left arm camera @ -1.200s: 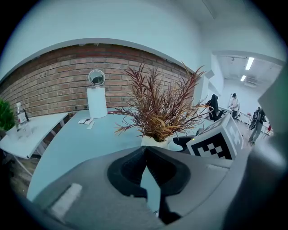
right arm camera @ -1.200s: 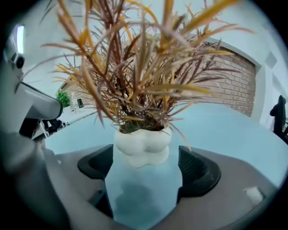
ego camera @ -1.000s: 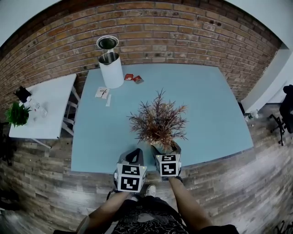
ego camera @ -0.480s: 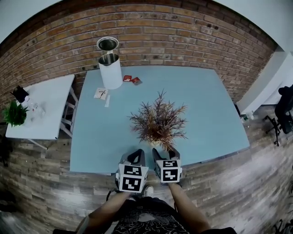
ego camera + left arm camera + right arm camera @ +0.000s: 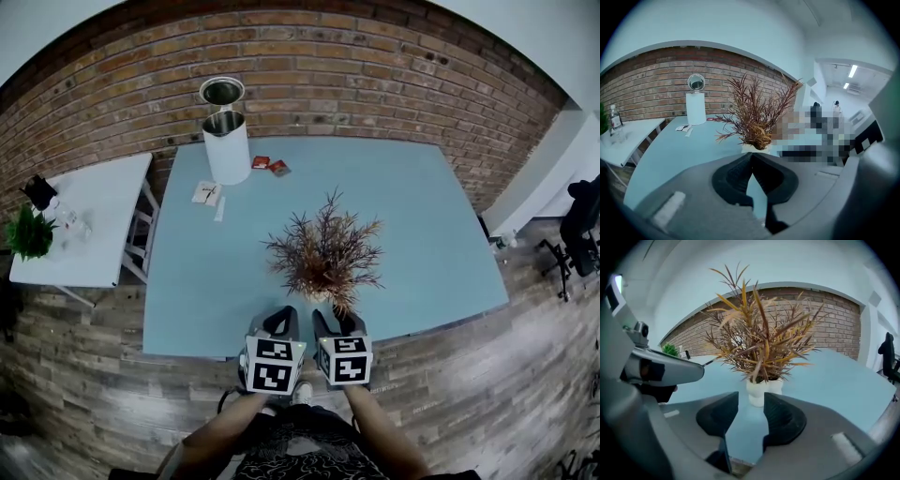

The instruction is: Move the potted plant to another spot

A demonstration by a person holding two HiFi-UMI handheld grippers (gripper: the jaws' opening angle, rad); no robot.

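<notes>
The right gripper (image 5: 751, 401) has its jaws narrowly apart, just closing, empty. The left gripper (image 5: 751, 155) has its jaws together, empty. Just beyond stands the plant (image 5: 759, 348), spiky rust leaves in a lumpy white pot (image 5: 761, 391), near the front edge of the smooth blue table (image 5: 422, 206). From overhead, foliage hides the pot.

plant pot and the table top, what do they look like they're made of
Plant pot: white, matte, with a lumpy rounded shape. It looks like ceramic but could be plastic.
Table top: smooth, even pale blue with a soft sheen. It is probably laminate or painted board, not bare wood.
</notes>
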